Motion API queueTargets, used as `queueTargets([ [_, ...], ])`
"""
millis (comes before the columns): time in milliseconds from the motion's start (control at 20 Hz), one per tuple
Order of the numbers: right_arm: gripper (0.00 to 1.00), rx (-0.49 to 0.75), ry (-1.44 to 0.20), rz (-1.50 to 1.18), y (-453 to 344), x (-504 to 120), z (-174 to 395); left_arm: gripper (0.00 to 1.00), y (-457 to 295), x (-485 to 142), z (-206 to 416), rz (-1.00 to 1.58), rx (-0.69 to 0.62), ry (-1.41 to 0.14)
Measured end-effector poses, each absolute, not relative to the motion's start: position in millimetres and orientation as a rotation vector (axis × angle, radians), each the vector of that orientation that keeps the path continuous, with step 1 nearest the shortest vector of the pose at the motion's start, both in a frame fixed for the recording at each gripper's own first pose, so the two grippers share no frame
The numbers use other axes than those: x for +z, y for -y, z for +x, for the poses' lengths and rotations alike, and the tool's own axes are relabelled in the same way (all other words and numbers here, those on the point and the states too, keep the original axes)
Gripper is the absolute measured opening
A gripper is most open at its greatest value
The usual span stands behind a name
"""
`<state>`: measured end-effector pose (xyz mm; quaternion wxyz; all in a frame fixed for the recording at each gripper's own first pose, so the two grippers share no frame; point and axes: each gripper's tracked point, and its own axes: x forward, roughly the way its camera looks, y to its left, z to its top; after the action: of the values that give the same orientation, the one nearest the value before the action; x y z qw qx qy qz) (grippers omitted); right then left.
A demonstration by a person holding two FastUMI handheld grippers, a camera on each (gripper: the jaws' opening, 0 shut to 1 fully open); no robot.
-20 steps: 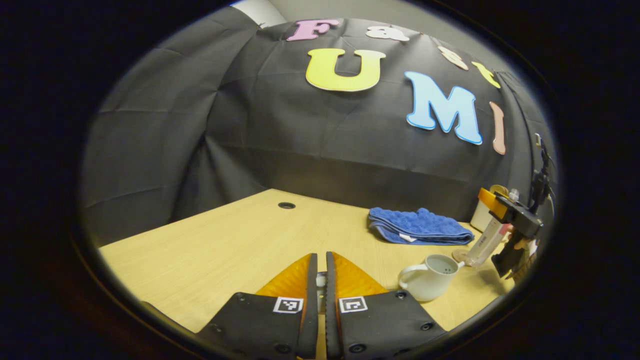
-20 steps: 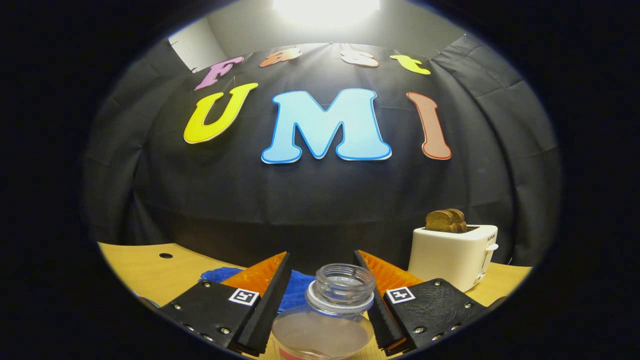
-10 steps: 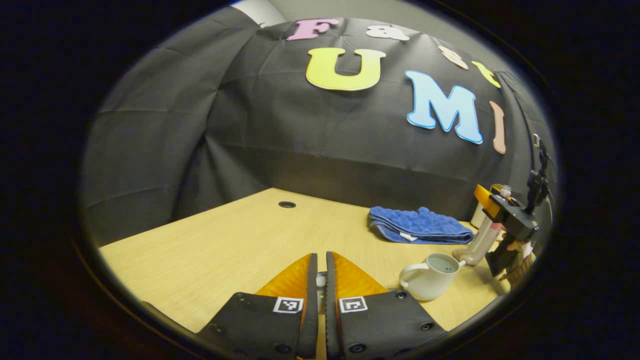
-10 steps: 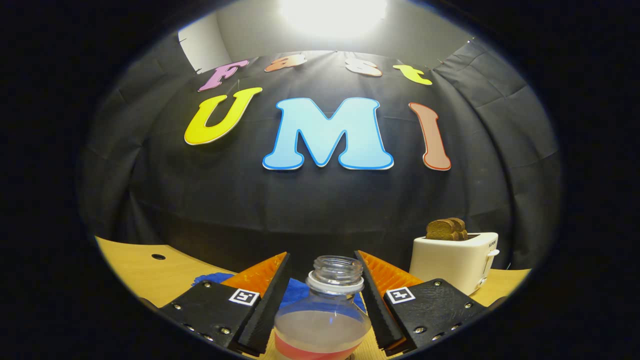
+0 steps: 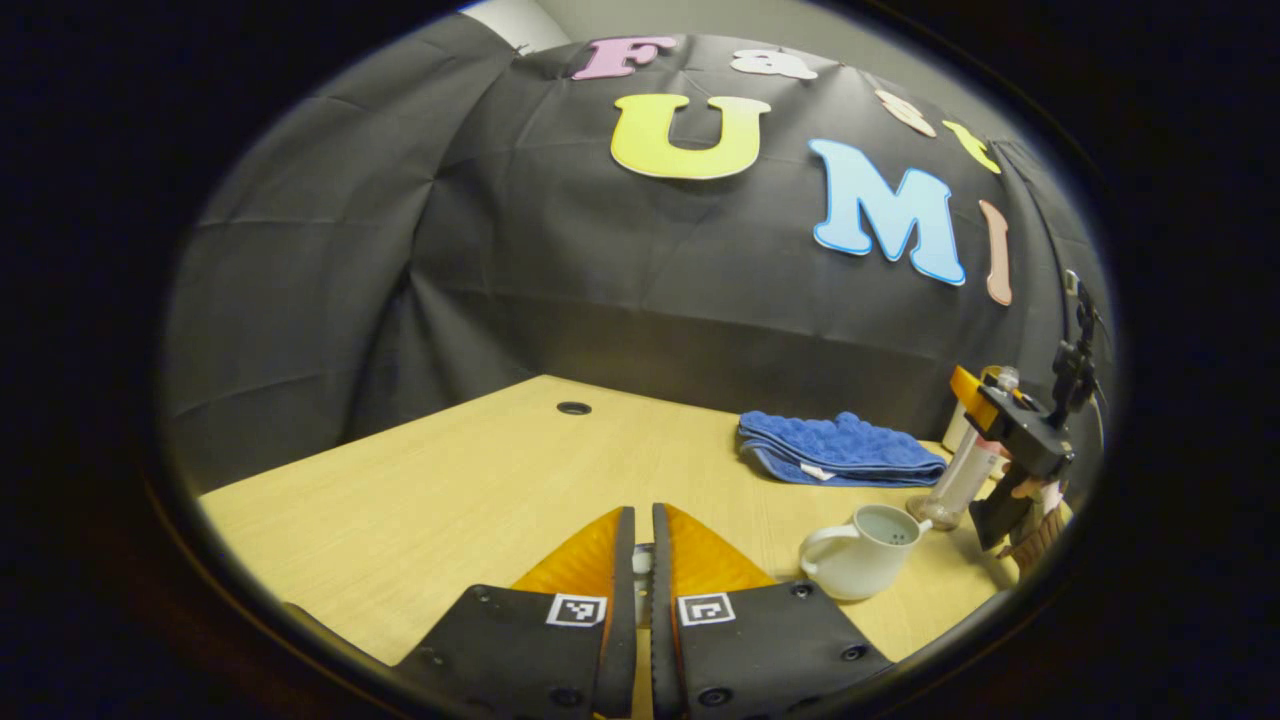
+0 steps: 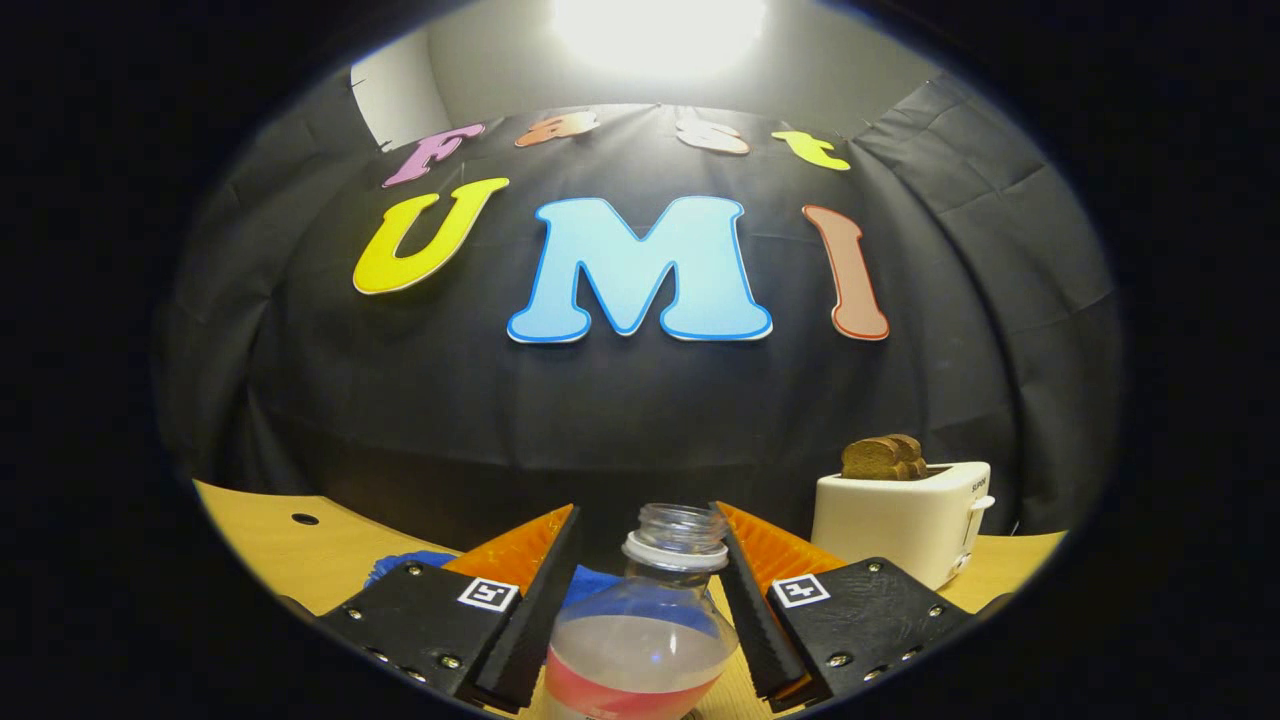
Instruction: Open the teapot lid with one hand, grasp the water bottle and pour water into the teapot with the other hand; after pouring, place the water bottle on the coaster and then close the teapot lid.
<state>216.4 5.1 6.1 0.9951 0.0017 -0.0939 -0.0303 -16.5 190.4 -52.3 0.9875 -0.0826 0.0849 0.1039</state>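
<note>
The white teapot (image 5: 858,566) stands with its top uncovered on the wooden table (image 5: 450,490), to the right of my left gripper (image 5: 642,512). That gripper is shut on a small pale piece, the teapot lid (image 5: 641,562), which is mostly hidden between the fingers. The clear water bottle (image 5: 962,478) stands almost upright just right of the teapot, base low at the table, with my right gripper (image 5: 1012,432) around it. In the right gripper view the uncapped bottle (image 6: 645,645), with pinkish liquid inside, sits between the two fingers of my right gripper (image 6: 643,510), which is shut on it.
A folded blue towel (image 5: 836,450) lies behind the teapot. A white toaster (image 6: 900,520) with brown bread (image 6: 882,456) in it stands at the right by the black wall. A cable hole (image 5: 573,408) sits at the table's far left.
The bottle has swung from a tilt toward the teapot to nearly upright and moved down and slightly away from it. The left gripper has stayed still.
</note>
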Motion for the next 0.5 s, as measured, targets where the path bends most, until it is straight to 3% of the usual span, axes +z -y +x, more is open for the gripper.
queueTargets([
  [500,0.77,-0.076,0.230,-0.066,-10.1,17.6,215.3,0.14,-188.6,-52.2,-16.6,-0.169,0.205,-0.172],
])
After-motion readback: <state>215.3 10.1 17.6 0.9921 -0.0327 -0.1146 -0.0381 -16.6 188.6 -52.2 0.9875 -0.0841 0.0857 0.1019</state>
